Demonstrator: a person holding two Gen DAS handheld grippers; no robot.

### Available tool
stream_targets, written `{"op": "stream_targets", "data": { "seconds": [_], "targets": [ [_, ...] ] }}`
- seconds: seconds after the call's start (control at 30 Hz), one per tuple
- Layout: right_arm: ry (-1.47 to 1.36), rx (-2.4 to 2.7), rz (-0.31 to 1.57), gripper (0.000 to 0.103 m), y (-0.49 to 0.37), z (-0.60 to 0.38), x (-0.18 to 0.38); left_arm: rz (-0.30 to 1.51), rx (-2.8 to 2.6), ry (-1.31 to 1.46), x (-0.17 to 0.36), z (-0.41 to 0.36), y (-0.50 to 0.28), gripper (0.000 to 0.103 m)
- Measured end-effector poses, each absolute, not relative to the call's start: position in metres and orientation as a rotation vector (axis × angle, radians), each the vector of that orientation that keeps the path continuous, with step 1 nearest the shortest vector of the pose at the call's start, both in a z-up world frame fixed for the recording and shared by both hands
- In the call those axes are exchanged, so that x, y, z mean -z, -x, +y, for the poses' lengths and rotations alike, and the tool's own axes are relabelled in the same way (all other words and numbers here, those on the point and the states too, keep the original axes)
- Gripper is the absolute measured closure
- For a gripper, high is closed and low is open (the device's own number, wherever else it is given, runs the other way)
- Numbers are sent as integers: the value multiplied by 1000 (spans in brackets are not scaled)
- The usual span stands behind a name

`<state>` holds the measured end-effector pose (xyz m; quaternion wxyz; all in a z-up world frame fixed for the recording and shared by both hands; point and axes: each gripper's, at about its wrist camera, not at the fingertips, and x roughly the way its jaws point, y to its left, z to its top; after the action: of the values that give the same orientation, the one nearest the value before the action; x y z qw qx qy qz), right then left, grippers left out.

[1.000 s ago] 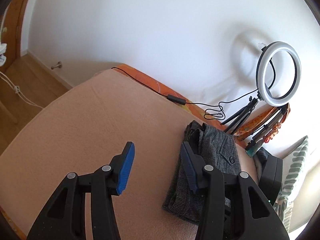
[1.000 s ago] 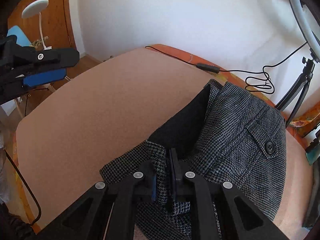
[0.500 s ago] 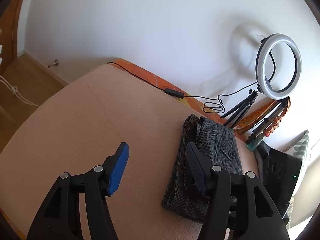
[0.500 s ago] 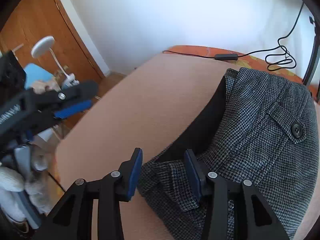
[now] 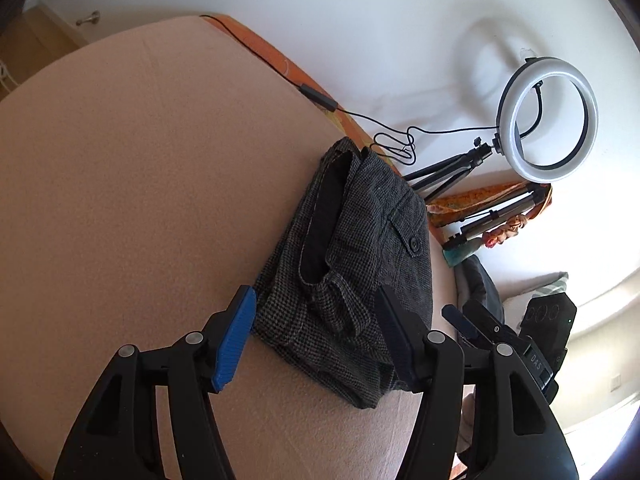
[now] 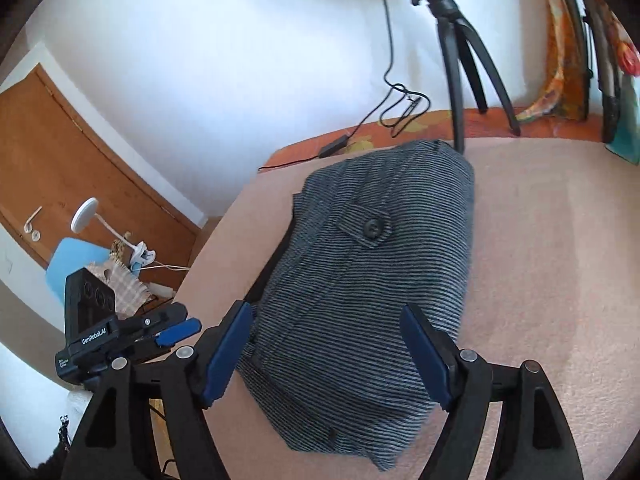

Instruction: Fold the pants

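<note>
The grey houndstooth pants lie folded into a compact bundle on the pink bed cover, a buttoned back pocket on top and the dark lining showing along the left side. In the right wrist view the pants fill the middle. My left gripper is open and empty, above the near end of the bundle. My right gripper is open and empty, its jaws spread over the near end of the bundle. The right gripper also shows in the left wrist view, and the left gripper in the right wrist view.
A ring light on a tripod stands by the white wall beyond the pants, its cable trailing along the orange bed edge. Folded tripods and a pillow lie at the right. A wooden door, blue chair and desk lamp are left of the bed.
My right gripper has let go of the pants fabric, opened wide and drawn back to the right. My left gripper has swung over the bundle, still open.
</note>
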<state>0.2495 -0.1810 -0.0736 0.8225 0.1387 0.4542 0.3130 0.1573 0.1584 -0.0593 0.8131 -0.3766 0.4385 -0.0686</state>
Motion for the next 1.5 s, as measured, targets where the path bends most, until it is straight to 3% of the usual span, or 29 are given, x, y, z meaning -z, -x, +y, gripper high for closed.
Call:
{"op": "stream_targets", "data": {
  "seconds": [0.27,0.83,1.07,1.37,1.5],
  "targets": [
    [-386,-644,1036,20,-266,-199,101,981,115,891,84,142,-148,42],
    [-459,-644,1100,18,-283,-203,121,869,59,1116,112,147,-136,41],
    [-519,-655,1107,18,-294,-203,133,873,56,1103,106,136,-151,29],
    [-554,-682,1088,19,-305,-192,136,893,46,855,90,101,-173,29],
    [-561,-690,1084,20,-306,-191,136,867,21,924,97,116,-176,29]
  ]
}}
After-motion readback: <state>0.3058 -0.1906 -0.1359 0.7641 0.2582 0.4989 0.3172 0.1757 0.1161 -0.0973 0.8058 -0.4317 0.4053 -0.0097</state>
